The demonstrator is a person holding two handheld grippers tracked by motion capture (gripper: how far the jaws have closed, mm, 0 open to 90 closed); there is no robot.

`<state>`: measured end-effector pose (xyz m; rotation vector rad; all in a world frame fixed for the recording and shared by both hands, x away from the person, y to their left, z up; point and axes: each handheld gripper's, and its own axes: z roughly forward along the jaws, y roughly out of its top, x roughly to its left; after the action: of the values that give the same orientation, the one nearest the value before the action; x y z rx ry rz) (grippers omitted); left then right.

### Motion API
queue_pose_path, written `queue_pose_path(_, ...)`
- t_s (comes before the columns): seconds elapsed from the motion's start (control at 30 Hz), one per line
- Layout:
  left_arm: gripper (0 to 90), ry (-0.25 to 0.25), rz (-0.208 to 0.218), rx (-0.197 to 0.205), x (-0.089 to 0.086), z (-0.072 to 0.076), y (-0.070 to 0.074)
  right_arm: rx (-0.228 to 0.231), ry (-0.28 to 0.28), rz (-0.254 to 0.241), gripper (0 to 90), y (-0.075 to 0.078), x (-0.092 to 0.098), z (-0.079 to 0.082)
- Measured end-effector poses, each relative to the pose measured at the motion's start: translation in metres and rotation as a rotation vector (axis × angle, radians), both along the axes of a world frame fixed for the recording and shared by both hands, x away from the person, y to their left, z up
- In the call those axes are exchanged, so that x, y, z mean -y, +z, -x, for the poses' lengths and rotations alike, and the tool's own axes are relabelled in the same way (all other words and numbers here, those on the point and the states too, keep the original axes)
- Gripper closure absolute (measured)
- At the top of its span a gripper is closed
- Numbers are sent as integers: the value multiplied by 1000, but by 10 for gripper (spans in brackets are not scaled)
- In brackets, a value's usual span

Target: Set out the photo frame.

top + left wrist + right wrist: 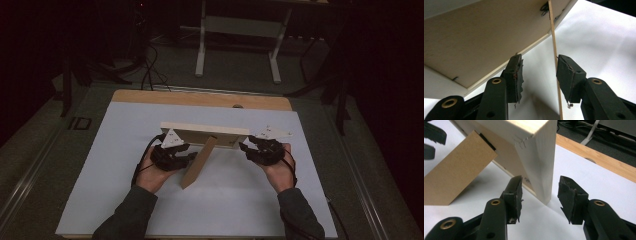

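Both grippers (192, 156) (245, 146) released | frame (205, 129) upright, long axis left-right, stand (199, 162) toward person

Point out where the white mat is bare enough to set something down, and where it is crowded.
Bare white mat lies between the two forearms, in front of the stand leg. More lies between the picture frame and the table's wooden far edge, and along the mat's outer left and right margins. It is crowded at the frame, where the left claw and right claw flank it.
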<state>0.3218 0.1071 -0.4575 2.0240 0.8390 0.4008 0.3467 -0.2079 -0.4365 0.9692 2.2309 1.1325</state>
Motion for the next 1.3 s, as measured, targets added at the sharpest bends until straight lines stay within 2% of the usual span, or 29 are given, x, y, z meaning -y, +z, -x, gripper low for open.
queue_pose_path(0.43,600,52,41,-16,-19,0,2,-18,1,7,537,-4,8,3)
queue_pose_path(0.53,600,72,48,-17,-24,-1,3,-21,2,4,591,-5,11,3)
queue_pose_path(0.63,619,89,49,2,-26,1,4,-29,17,0,623,-6,13,4)
queue_pose_path(0.67,639,100,72,14,-28,2,7,-34,18,-1,652,-8,15,4)
queue_pose_path(0.73,644,119,85,25,-31,2,9,-38,16,-8,672,-8,18,5)
queue_pose_path(0.87,649,143,97,20,-36,0,13,-37,1,-9,704,-8,23,4)
queue_pose_path(1.0,673,150,93,24,-36,0,15,-34,-39,-16,789,-5,27,0)
queue_pose_path(1.03,679,150,93,24,-36,0,15,-34,-39,-16,789,-5,27,0)
queue_pose_path(1.13,718,163,84,25,-34,-3,18,-19,-57,-15,862,0,25,-3)
queue_pose_path(1.2,759,169,78,28,-34,-3,19,-9,-64,-18,895,2,22,-5)
queue_pose_path(1.3,830,176,74,32,-32,-5,21,4,-67,-22,898,6,19,-7)
